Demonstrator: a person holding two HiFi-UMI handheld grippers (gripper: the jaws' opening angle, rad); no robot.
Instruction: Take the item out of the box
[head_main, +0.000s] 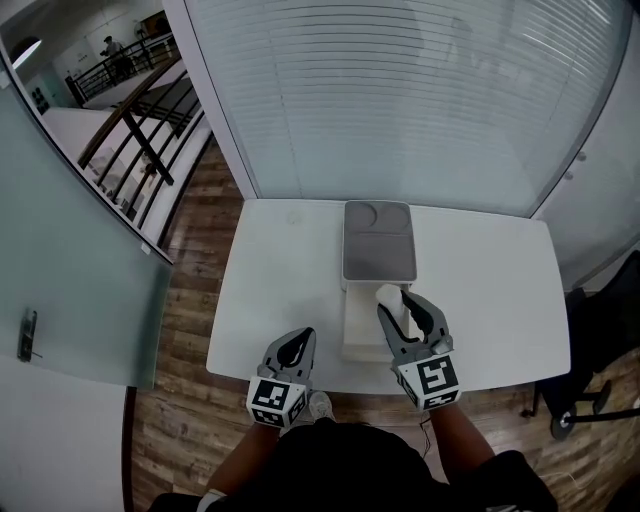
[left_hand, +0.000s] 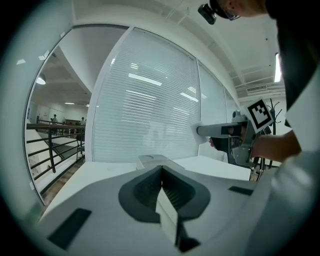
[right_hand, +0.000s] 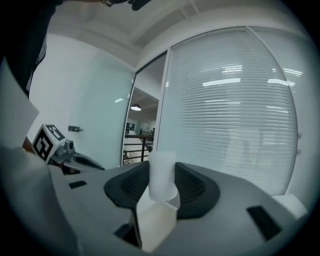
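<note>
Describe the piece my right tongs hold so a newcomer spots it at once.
On the white rectangular table, look just nearer than the flat grey rectangular tray, above the white box. Clamped in the right tongs is a small white plastic cylinder. It is the only item lifted off the table.

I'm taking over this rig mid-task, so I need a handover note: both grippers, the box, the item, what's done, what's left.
Left hand-held gripper: shut, empty, near the front edge of the table.
Right hand-held gripper: shut on the white item, above the open white box.
Grey tray lies just behind the box.
Done: item gripped, apparently lifted out.
Left: set it down.
</note>
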